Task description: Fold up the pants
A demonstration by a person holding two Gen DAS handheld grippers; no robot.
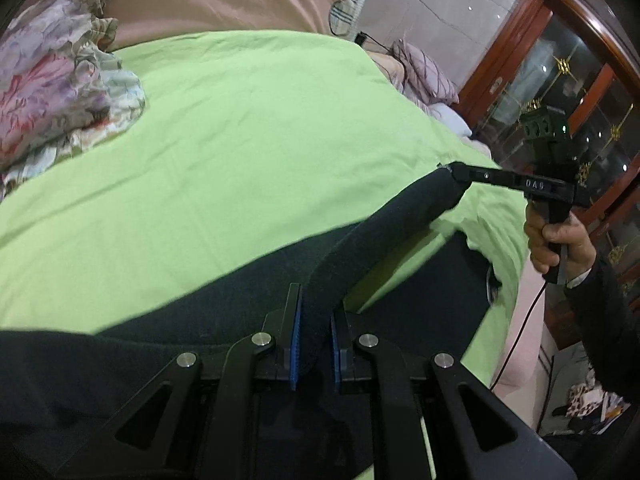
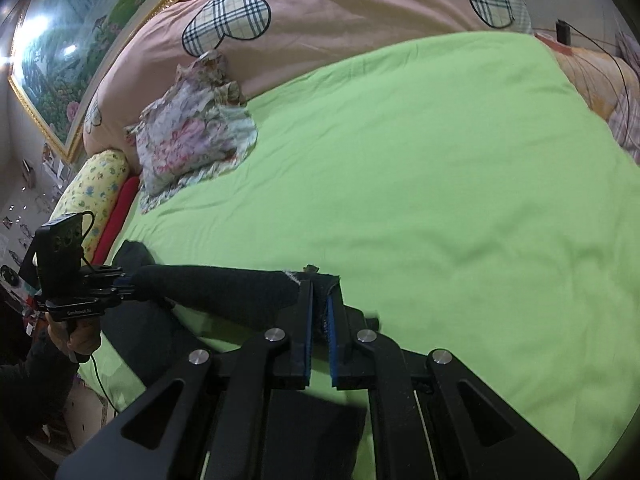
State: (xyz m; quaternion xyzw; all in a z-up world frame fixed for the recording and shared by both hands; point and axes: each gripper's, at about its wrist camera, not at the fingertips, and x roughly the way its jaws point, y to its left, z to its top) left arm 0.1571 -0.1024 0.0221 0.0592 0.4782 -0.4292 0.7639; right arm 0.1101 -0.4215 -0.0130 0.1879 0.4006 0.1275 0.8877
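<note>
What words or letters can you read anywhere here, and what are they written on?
"DAS" in pale letters on the black side bar of the right hand-held gripper, seen from the left wrist camera.
A small white word on the black base of the left hand-held gripper, seen from the right wrist camera: too blurred to read surely.
No other readable text.

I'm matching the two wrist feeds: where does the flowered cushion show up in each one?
Left wrist view: flowered cushion at the far left edge, on the green sheet, beyond the dark pants.
Right wrist view: flowered cushion upper left of centre, where the sheet meets the pink quilt.
Shared landmark: the quilt's plaid heart patch, partly seen at.
</note>
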